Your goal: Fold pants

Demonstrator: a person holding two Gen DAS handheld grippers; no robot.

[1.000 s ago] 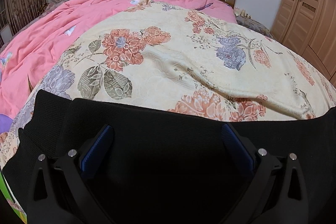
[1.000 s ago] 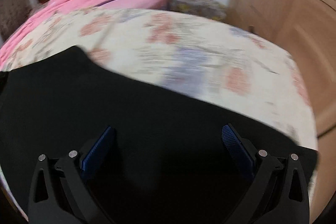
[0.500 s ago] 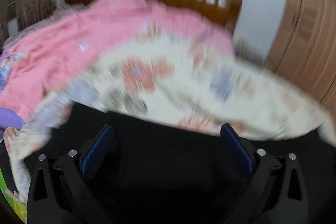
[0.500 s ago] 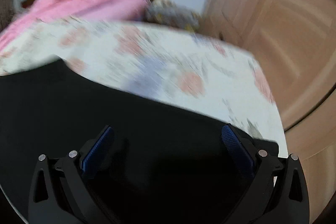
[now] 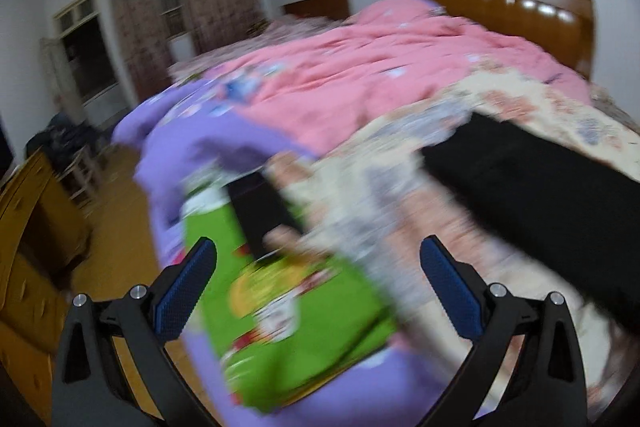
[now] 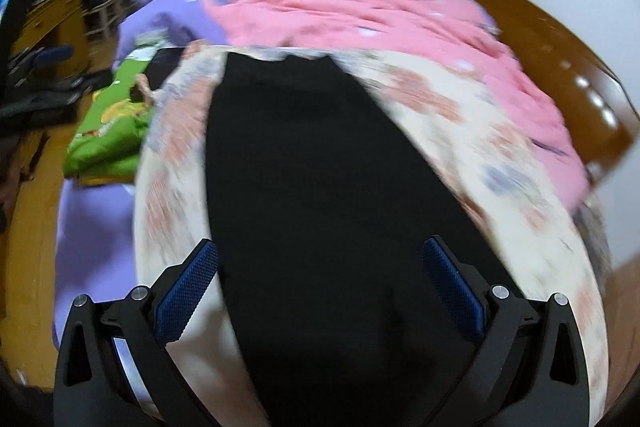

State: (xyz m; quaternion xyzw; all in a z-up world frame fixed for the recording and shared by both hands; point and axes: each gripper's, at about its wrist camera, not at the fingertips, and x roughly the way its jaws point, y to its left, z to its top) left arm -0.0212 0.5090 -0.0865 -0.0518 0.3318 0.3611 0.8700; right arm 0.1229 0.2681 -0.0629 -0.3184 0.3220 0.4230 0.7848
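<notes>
The black pants lie flat as a long folded strip on the cream floral bedspread, running away from the right gripper. That gripper hovers open over the near end of the pants, with nothing between its blue pads. In the left wrist view the pants appear at the right, apart from the left gripper. It is open and empty above a green and purple patterned sheet at the bed's corner. Both views are blurred by motion.
A pink quilt covers the far side of the bed below the wooden headboard. A wooden floor and wooden furniture lie to the left. Dark clutter sits by a window.
Both grippers have swung left and pulled back from the pants. The left one now looks past the bed's corner; the right one looks along the strip's length. Both stayed open.
</notes>
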